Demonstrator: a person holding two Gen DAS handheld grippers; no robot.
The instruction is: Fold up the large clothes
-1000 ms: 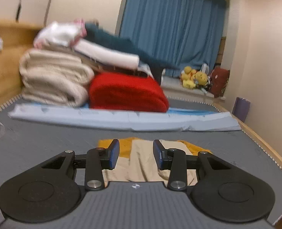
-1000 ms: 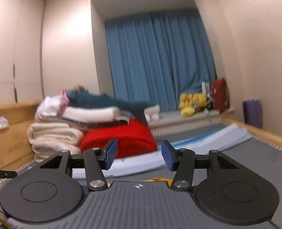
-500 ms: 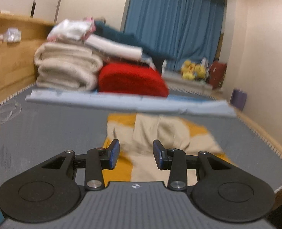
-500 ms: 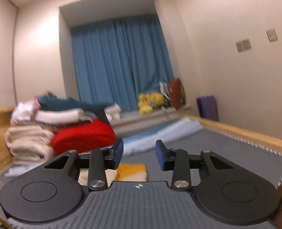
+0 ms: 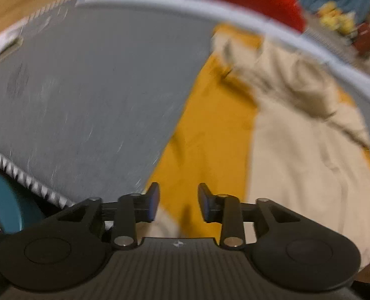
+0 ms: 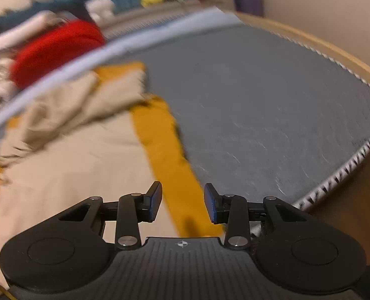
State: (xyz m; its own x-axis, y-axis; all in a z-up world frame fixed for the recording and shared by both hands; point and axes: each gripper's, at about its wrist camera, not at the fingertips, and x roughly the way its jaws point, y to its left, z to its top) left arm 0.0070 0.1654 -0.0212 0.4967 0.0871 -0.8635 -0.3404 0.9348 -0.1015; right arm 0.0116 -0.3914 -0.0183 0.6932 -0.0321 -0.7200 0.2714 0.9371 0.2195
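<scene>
Mustard-and-beige garment lies flat on the grey mat, running lengthwise away from both grippers. Left gripper and right gripper, jaws parted and empty, hover over its near corners.

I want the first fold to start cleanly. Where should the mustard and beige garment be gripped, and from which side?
Probably at its near hem corners, from above at the bed's near edge: the garment lies flat, its mustard side strips reach that hem, and the left tool and right tool, both open, already point down there.
</scene>
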